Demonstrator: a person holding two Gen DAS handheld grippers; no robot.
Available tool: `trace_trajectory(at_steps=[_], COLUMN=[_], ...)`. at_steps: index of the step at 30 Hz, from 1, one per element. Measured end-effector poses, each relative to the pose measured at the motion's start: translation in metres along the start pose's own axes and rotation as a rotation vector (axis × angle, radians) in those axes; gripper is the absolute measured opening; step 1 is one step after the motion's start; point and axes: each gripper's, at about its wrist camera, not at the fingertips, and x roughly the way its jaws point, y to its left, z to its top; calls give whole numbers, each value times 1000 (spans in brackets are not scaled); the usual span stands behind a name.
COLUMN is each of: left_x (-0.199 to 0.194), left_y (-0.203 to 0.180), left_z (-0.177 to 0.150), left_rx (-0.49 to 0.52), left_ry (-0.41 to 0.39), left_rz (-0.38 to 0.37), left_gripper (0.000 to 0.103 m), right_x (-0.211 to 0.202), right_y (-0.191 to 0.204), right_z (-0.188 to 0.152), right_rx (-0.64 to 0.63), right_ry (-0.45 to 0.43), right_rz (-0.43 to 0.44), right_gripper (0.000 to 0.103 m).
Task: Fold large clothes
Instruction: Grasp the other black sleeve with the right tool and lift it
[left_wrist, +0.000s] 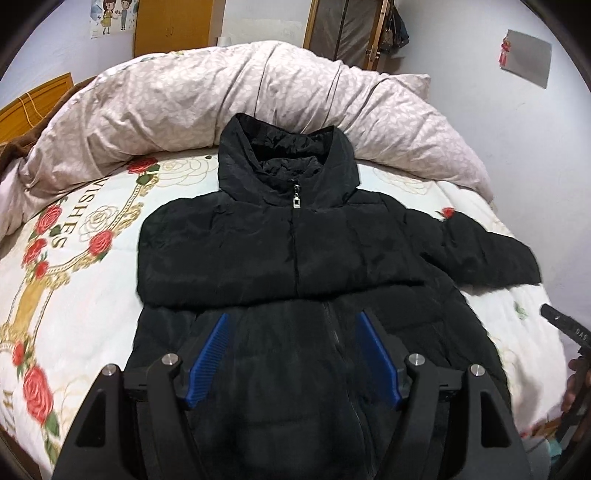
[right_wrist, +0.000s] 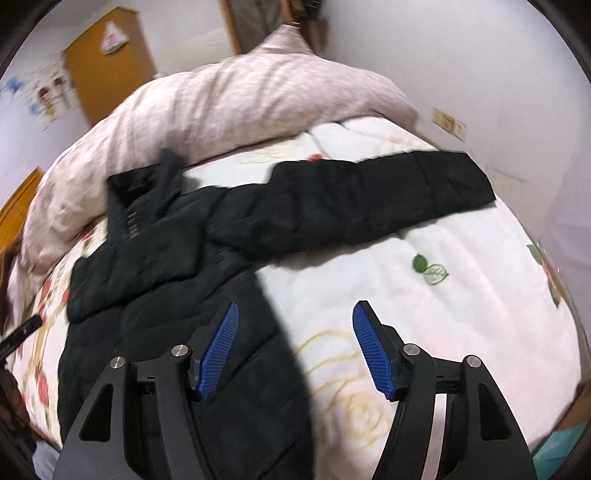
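Note:
A black hooded puffer jacket (left_wrist: 288, 258) lies face up on the bed, zipped, hood toward the pillows. Its left sleeve is folded across the chest. Its right sleeve (left_wrist: 491, 254) stretches out to the right; it also shows in the right wrist view (right_wrist: 369, 199). My left gripper (left_wrist: 293, 350) is open and empty, above the jacket's lower front. My right gripper (right_wrist: 295, 339) is open and empty, over the jacket's right edge (right_wrist: 258, 332) and the bare bedspread. The right gripper's tip shows at the right edge of the left wrist view (left_wrist: 565, 325).
The bed has a white rose-print bedspread (left_wrist: 74, 266) and a bunched pale pink duvet (left_wrist: 221, 99) at the head. Walls stand close behind and to the right. A wooden door (left_wrist: 173, 22) and wooden furniture (left_wrist: 33, 103) are at the back left.

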Motion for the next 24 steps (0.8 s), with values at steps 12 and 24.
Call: trace_trajectory(at_steps=[12, 24], left_x=[120, 177], left_y=[16, 20], left_z=[41, 56], left_rx=[-20, -3], left_ry=[29, 1], left_rz=[76, 81], left_gripper=[73, 77], right_x=[107, 141], right_y=[-96, -124], right_z=[50, 94], right_rx=[143, 232], right_ry=[47, -91], right_rz=[-178, -183], right_gripper=[68, 82])
